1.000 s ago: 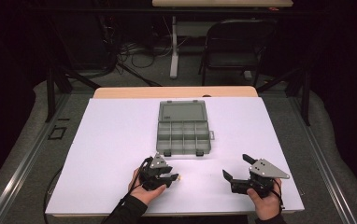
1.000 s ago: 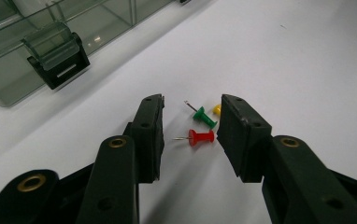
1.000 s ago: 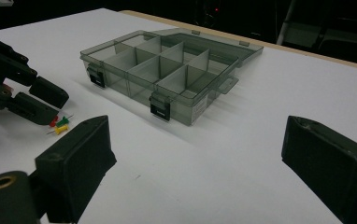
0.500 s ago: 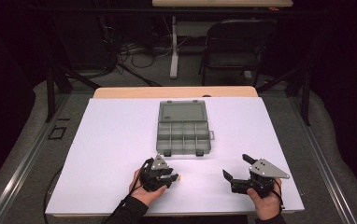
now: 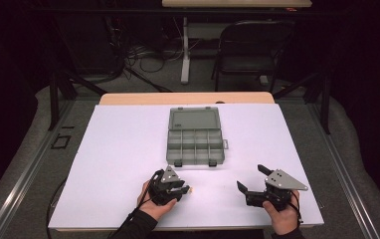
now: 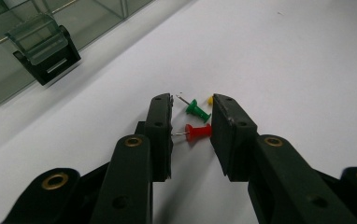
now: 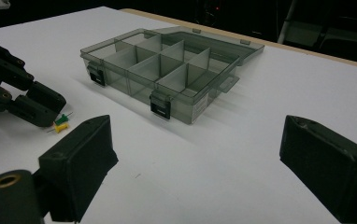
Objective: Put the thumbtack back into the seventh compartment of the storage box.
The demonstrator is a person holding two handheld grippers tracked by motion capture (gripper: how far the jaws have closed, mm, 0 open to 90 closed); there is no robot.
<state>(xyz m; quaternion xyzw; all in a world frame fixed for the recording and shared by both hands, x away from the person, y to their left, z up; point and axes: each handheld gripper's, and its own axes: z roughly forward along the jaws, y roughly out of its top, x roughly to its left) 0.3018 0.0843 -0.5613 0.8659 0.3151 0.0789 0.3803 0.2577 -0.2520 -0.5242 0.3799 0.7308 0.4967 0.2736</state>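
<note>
Three push pins lie on the white table [image 5: 118, 149]: a red one [image 6: 197, 132], a green one [image 6: 196, 110] and a yellow one [image 6: 210, 99]. My left gripper [image 6: 191, 135] [image 5: 184, 188] is low over them, open by a narrow gap. The red pin lies crosswise between its jaws, needle toward the left jaw, head against the right one. The green and yellow pins [image 7: 60, 125] lie just past the jaw tips. My right gripper [image 7: 195, 154] [image 5: 251, 177] hovers wide open near the table's front right with nothing in it.
A grey see-through compartment box [image 5: 195, 144] stands open in the middle of the table, lid [image 5: 194, 119] laid back, latches [image 7: 160, 106] facing me, its compartments bare. A folding chair [image 5: 252, 45] and cables lie beyond the far edge.
</note>
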